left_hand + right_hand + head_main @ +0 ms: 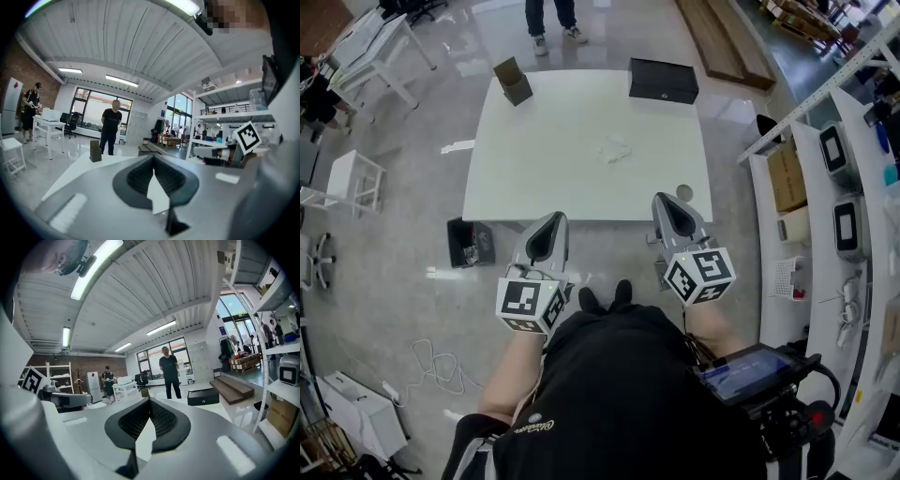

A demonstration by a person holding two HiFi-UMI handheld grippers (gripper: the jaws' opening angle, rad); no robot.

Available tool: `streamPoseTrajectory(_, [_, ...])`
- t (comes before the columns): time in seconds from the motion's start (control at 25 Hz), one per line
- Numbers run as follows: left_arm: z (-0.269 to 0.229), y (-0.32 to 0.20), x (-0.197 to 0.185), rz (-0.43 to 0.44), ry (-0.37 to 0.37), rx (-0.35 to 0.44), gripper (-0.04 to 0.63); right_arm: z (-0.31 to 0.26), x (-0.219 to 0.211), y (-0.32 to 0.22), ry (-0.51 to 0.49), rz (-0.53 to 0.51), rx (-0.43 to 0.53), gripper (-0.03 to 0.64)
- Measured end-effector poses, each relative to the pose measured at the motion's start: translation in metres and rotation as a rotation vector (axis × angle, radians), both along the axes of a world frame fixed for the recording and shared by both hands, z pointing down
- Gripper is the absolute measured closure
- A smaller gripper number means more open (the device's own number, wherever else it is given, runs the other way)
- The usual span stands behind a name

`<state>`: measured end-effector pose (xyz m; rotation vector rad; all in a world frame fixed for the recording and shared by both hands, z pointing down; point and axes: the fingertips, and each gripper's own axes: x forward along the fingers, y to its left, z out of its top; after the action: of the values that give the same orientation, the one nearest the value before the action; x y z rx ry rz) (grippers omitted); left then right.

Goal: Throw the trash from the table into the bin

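Left gripper (548, 223) and right gripper (671, 204) both closed tight, empty. Crumpled paper (616, 150), upper centre of frame, looks light, soft; pinch its bunched middle.

- A crumpled white paper scrap (616, 150) lies on the white square table (534, 178), just right of its middle.
- A small round grey piece (683, 192) sits near the table's near right corner.
- A black open-topped bin (471, 243) stands on the floor beside the table's near left corner.

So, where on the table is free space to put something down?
The table's left half, below the brown box, is bare; so is the far edge between it and the black case. Busier on the right: crumpled paper, round object.
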<state>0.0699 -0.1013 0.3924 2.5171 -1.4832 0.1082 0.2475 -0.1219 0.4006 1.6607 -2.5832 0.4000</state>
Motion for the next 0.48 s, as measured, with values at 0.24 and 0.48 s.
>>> streamPoseTrajectory(0.24, [0.013,-0.032,0.006,-0.009,0.008,-0.035,0.586,0.008,-0.003,-0.032,-0.001,-0.023,-0.024,0.615])
streamPoseTrajectory(0.48, [0.035,-0.061,0.008,-0.029,0.016,-0.086,0.586,0.031,-0.007,-0.058,0.002,-0.04,-0.072,0.615])
